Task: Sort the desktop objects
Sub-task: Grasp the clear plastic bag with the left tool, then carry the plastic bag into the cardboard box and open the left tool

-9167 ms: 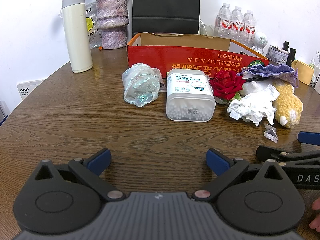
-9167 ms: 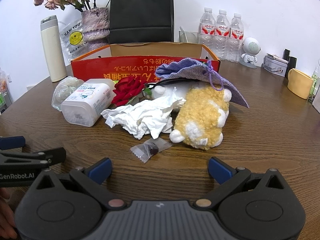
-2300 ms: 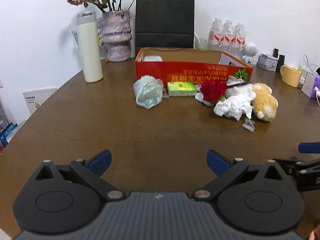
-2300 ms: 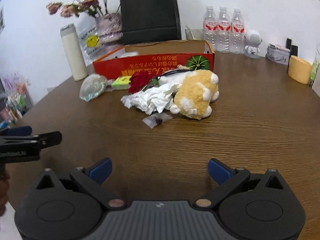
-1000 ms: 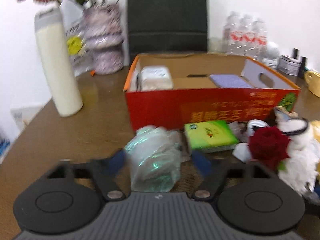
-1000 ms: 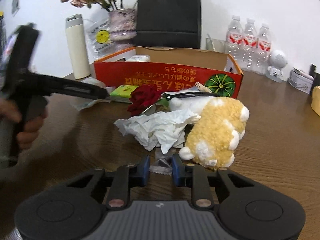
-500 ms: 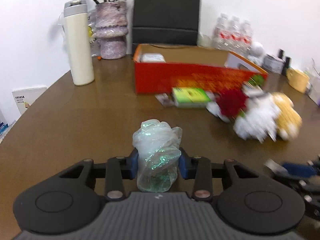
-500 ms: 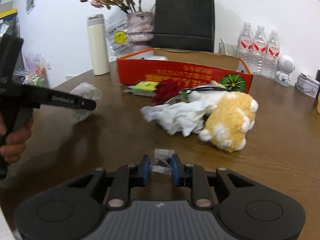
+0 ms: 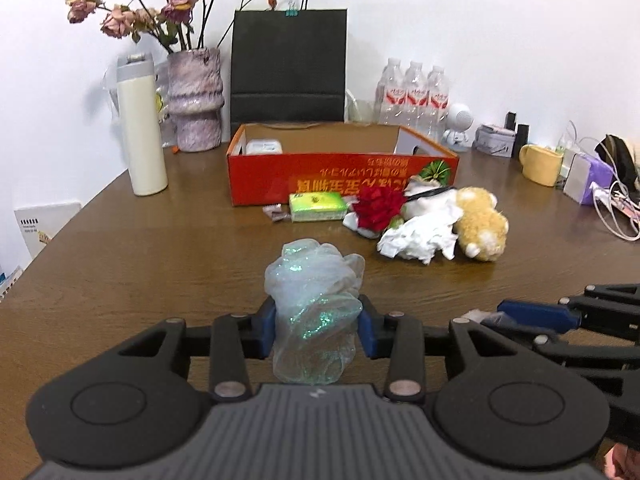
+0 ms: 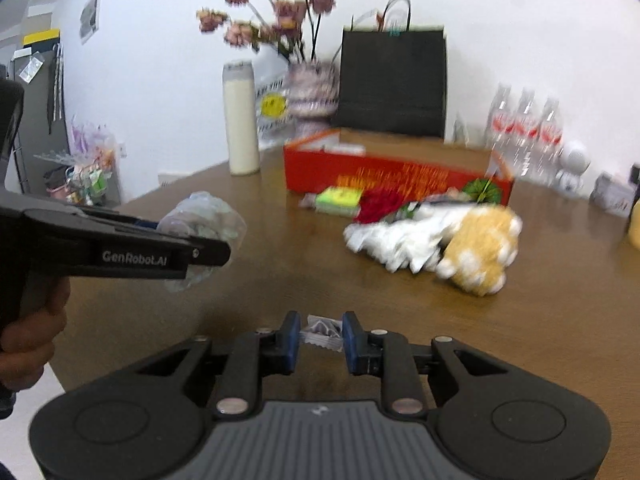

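The left gripper (image 9: 317,330) has its blue fingers (image 9: 266,330) squeezed onto a crumpled clear plastic bag (image 9: 314,312). The bag has shiny green bits on it. It is pinched on both sides and sticks up above the fingers, off the brown worktop (image 9: 160,264). A hand (image 10: 28,328) holds this gripper, seen from the side in the right wrist view.

The right gripper (image 10: 320,338) has its fingers nearly closed on a small clear wrapper (image 10: 323,330). The wrapper is flat and crinkly, and it sits right between the two blue fingers (image 10: 289,338), above the worktop.

Far back in the middle of the worktop stands a red cardboard box (image 9: 340,178) with its top open. A white tub (image 9: 263,147) lies inside it at the left end. Just in front of the box lies a green tissue pack (image 9: 318,206). Beside the pack is a red rose (image 9: 378,208). In front of the rose is a heap of crumpled white tissue (image 9: 418,238), and a yellow plush toy (image 9: 480,224) lies touching the tissue on its right side.

At the back left of the worktop stands a tall cream flask (image 9: 140,124), with a purple vase (image 9: 194,100) of dried flowers beside it. A black paper bag (image 9: 289,64) stands behind the box. Three water bottles (image 9: 412,94) stand at the back right, near a yellow mug (image 9: 540,164).
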